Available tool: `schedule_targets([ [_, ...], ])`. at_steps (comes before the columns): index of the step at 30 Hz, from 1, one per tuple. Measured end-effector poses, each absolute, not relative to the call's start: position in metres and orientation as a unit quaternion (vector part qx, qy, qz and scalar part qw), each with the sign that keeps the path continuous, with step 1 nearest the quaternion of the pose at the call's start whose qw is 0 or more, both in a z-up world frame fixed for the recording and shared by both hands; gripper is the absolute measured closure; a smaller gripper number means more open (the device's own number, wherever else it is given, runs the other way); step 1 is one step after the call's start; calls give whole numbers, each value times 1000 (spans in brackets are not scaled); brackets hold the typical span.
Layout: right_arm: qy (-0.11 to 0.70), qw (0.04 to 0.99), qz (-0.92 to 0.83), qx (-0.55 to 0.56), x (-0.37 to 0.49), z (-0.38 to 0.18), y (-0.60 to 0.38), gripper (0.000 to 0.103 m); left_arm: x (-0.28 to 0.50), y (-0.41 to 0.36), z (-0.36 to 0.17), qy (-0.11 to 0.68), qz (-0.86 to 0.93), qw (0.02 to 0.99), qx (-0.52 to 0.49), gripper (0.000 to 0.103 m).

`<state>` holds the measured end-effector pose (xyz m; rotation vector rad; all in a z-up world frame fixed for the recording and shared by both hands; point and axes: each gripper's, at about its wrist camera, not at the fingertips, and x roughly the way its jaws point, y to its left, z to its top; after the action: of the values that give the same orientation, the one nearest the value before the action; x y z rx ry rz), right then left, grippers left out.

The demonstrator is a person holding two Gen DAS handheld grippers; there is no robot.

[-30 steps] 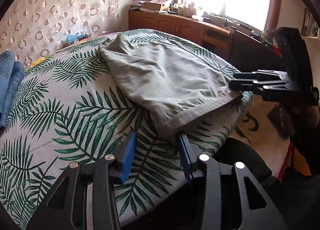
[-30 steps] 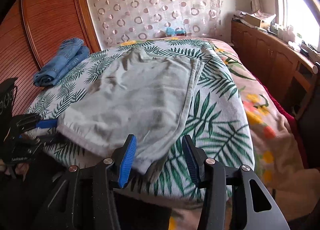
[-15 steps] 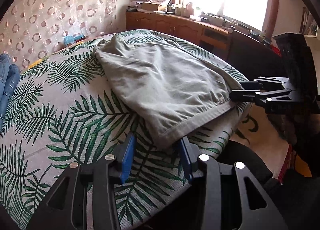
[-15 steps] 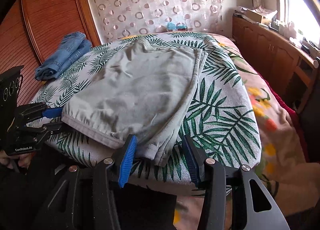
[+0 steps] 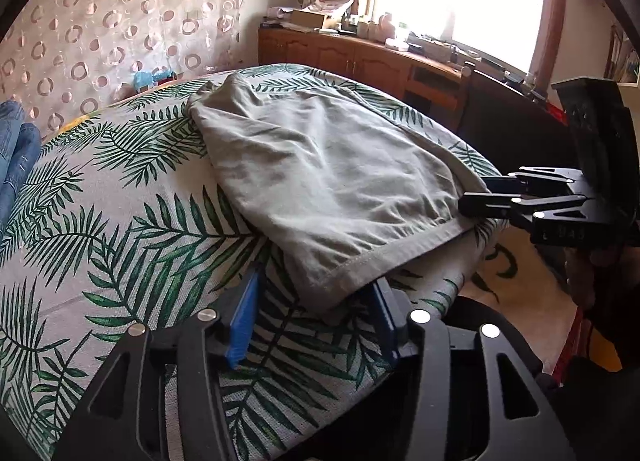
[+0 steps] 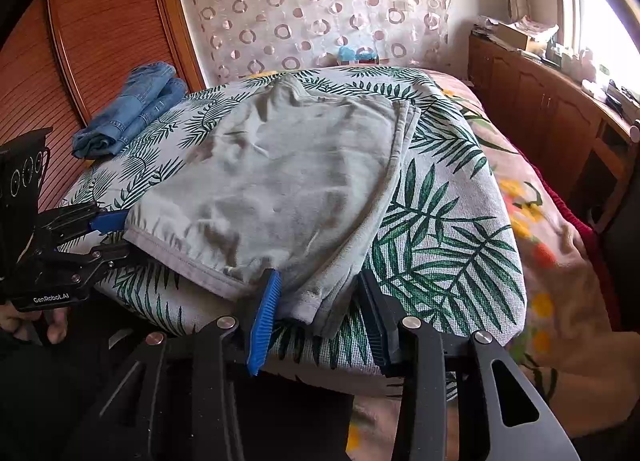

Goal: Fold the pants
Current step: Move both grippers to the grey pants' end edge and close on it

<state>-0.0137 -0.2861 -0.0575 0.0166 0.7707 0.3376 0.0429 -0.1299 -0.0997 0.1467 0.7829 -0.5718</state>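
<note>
Grey pants [image 5: 320, 173] lie flat on a bed under a palm-leaf cover [image 5: 120, 229], their near hem at the bed's front edge. They also show in the right wrist view [image 6: 280, 189]. My left gripper [image 5: 312, 317] is open, its blue pads on either side of the hem's left corner. My right gripper [image 6: 316, 317] is open, its pads on either side of the hem's right corner. Each gripper shows in the other's view: the right one [image 5: 480, 197], the left one [image 6: 112, 237].
Folded blue jeans [image 6: 128, 109] lie at the bed's far left by a wooden headboard [image 6: 100, 41]. A wooden cabinet [image 6: 552, 113] with clutter runs along the window side. A floral blanket [image 6: 552, 245] hangs off the bed's right.
Both grippers have moved forward to the pants' near hem; its corners now sit between the open pads. The pants have not moved.
</note>
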Motion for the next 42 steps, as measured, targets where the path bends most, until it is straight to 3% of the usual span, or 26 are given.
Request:
schedule_targets([
  [8, 373, 913, 165, 9, -14, -58, -286, 61, 44, -129, -98, 388, -267, 880, 60, 48],
  [11, 371, 914, 165, 9, -14, -58, -286, 61, 46, -125, -97, 397, -256, 879, 59, 13],
  [26, 369, 914, 166, 8, -16, -58, -287, 62, 48, -112, -99, 406, -248, 878, 46, 13],
  [39, 370, 908, 195, 35, -15, -60, -292, 84, 37, -129, -98, 386, -302, 869, 64, 61],
  [42, 368, 907, 200, 48, -14, -62, -293, 89, 34, -129, -98, 384, -301, 870, 69, 83],
])
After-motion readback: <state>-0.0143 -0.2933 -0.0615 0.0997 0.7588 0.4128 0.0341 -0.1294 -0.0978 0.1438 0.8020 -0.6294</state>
